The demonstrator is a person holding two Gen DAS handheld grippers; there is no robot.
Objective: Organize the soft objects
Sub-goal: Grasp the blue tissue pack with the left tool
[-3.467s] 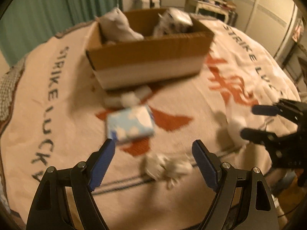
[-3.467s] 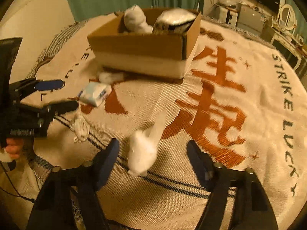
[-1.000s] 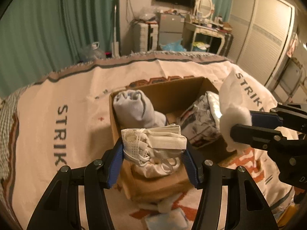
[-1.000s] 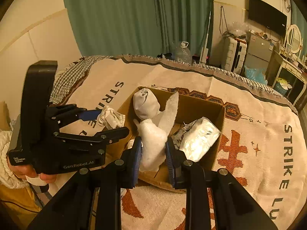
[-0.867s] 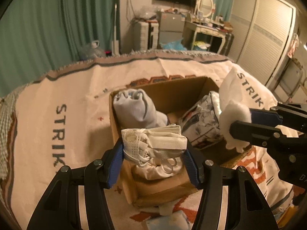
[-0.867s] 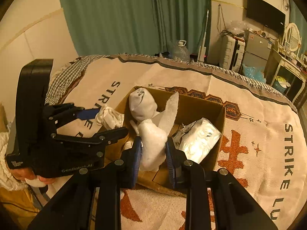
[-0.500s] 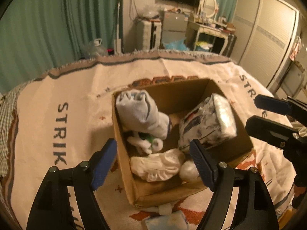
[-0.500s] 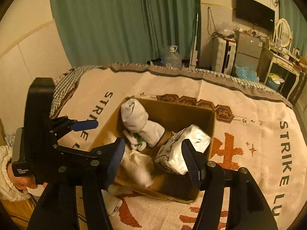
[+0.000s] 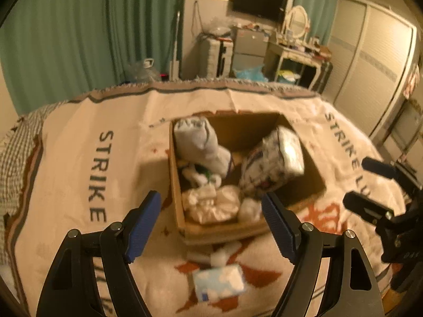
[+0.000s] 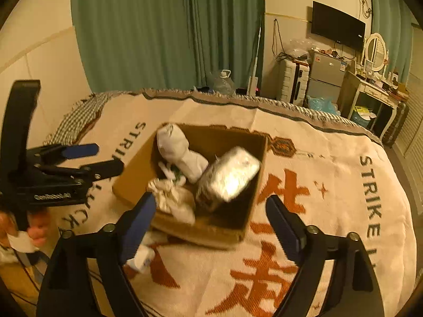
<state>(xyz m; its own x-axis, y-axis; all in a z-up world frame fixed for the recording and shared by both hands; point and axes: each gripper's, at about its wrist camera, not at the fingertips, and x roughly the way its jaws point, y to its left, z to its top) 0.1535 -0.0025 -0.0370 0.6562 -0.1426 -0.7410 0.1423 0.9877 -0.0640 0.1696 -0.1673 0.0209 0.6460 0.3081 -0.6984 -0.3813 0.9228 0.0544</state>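
While both grippers are hanging over the bed with nothing in them, the cardboard box (image 9: 185, 222) is sitting on the blanket (image 9: 66, 158) with the soft stuff piled inside. The left gripper (image 9: 211, 224) is spread wide open, blue pads framing the near edge of the box, and the right gripper (image 10: 211, 216) is spread wide too, also empty.

Inside the box, a grey rolled sock (image 9: 198, 142) is leaning in the far left corner, a shiny printed pack (image 9: 275, 163) is tilting against the right side, and a crumpled white bundle (image 9: 211, 206) is lying at the near wall with a small white wad (image 9: 249, 210) just beside it. There's print on the pack but it's too blurry to read.

Outside the box, a blue-and-white tissue pack (image 9: 219, 281) is lying on the blanket near the front wall, with small white lumps (image 9: 219, 256) between it and the box.

Writing-wise, the blanket is showing "STRIKE" in dark letters down both sides, plus big orange characters (image 10: 277, 198). The side of the left gripper is carrying small white lettering, maybe "GenRobot.AI", pretty blurry though.
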